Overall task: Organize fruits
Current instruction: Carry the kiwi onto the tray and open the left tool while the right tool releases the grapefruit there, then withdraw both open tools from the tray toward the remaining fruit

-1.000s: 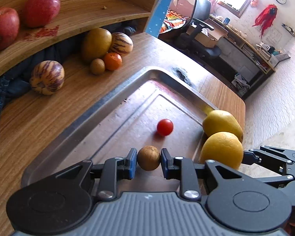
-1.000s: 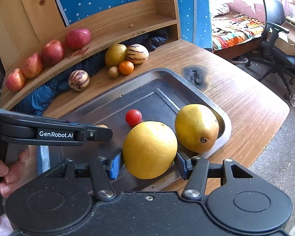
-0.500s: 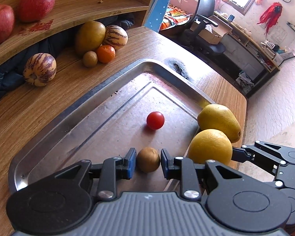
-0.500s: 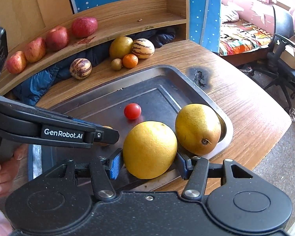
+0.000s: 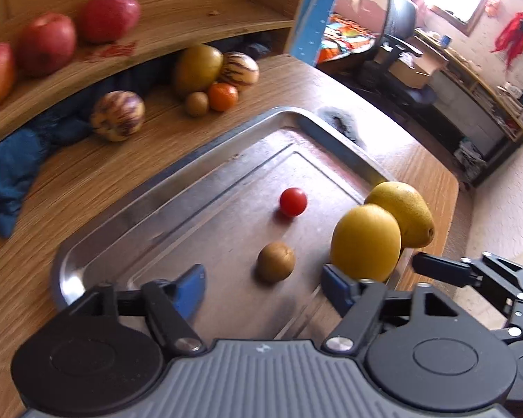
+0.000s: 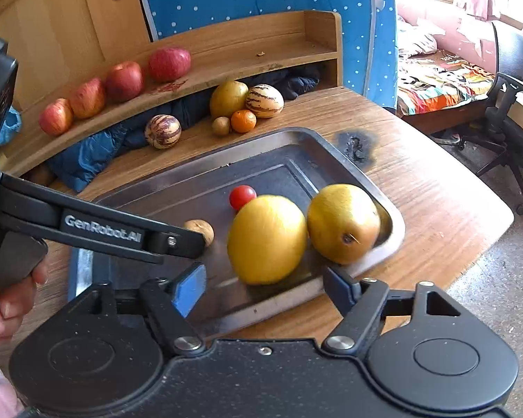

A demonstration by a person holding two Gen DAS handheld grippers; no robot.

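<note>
The left gripper (image 5: 263, 284) stands wide open, its blue pads far apart, with the small brown kiwi (image 5: 275, 262) lying free on the tray (image 5: 139, 205) just ahead of them. The right gripper (image 6: 265, 287) is spread wide too; the round yellow orange (image 6: 266, 240), blurred, sits on the tray just beyond its pads, touching neither.

Half a second ago each gripper was clamped on its fruit; both have since let go and the fruits rest on the tray.

The tray is dull brushed steel, rectangular with rounded corners and a raised rim, its floor scuffed. A glossy red cherry tomato (image 5: 293, 202) sits near its middle, at 12 o'clock from the kiwi. A speckled yellow pear (image 6: 343, 223) with a short stalk lies at 3 o'clock from the orange, against it and close to the rim.

The table (image 6: 436, 202) is grained wood with a black scorch mark. Red apples (image 6: 123, 80) line a curved wooden shelf (image 6: 261, 40) behind.
</note>
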